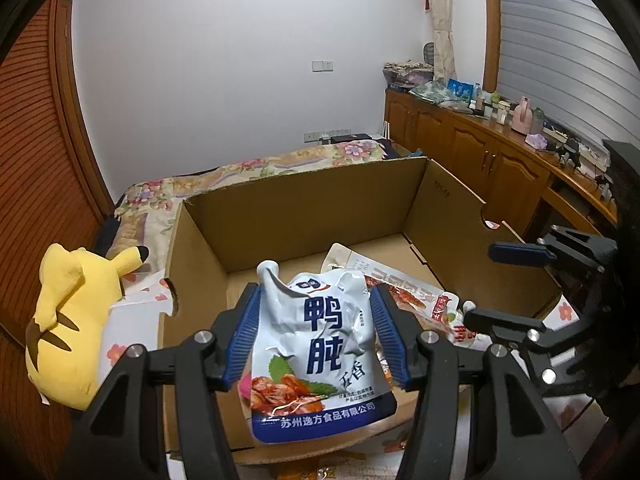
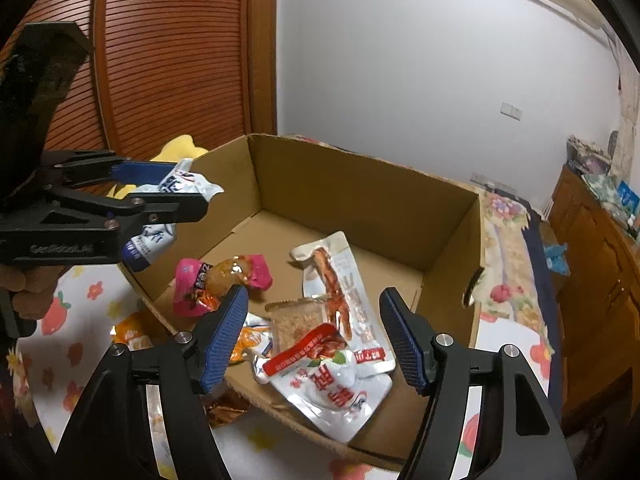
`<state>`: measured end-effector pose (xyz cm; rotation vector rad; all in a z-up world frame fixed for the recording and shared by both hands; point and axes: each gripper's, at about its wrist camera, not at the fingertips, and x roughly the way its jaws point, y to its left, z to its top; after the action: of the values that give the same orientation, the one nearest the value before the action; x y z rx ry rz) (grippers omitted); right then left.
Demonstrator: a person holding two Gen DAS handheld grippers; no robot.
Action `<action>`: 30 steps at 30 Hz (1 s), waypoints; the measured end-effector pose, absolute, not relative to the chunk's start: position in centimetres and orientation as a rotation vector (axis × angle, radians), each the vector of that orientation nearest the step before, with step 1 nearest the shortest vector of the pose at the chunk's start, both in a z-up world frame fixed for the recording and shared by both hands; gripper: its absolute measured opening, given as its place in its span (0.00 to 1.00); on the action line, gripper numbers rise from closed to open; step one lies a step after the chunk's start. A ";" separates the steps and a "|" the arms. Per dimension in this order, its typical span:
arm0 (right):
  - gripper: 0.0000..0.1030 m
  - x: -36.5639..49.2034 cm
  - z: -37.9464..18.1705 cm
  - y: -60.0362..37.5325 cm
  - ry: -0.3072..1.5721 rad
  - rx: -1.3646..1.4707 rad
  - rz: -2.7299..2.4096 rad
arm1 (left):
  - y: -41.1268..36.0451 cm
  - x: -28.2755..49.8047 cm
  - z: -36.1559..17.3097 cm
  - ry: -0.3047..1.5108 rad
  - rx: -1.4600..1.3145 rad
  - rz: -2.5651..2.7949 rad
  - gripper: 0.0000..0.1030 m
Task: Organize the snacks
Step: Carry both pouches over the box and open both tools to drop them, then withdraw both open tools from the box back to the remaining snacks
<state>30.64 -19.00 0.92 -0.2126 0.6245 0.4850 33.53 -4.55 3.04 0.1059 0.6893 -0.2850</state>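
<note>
The left gripper (image 1: pixel 316 332) pinches a crumpled white pouch (image 1: pixel 320 356) between its blue fingers (image 1: pixel 246 336), above the near edge of the cardboard box (image 1: pixel 304 204); the pouch carries large blue characters, a picture of reddish meat with a green leaf, and a blue band along the bottom. The right gripper (image 2: pixel 314 340) hangs over the box with its fingers spread and nothing between them. Under it several packets lie on the box floor, among them a pink packet (image 2: pixel 220 280) and a white packet (image 2: pixel 344 280) with a red strip.

White wall (image 1: pixel 224 80), louvred wooden door (image 2: pixel 176 52), floral bed (image 1: pixel 248 168), wooden cabinets (image 1: pixel 472 140), grey blinds (image 1: pixel 560 48)
</note>
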 end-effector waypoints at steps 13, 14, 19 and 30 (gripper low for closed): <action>0.80 28.6 1.7 -19.7 0.597 -0.207 0.459 | -4.3 33.3 3.2 0.666 0.074 -0.272 0.61; 0.80 28.5 1.7 -19.7 0.596 -0.206 0.456 | -4.3 32.9 3.2 0.664 0.071 -0.271 0.61; 0.81 27.1 2.0 -19.6 0.589 -0.194 0.459 | -4.3 30.8 3.6 0.652 0.086 -0.283 0.61; 0.81 21.8 2.4 -17.9 0.591 -0.189 0.471 | -2.9 24.2 4.1 0.630 0.111 -0.311 0.61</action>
<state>21.84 -17.90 2.37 -0.1893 0.5911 0.4714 24.24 -2.93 4.10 0.1106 0.6302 -0.3109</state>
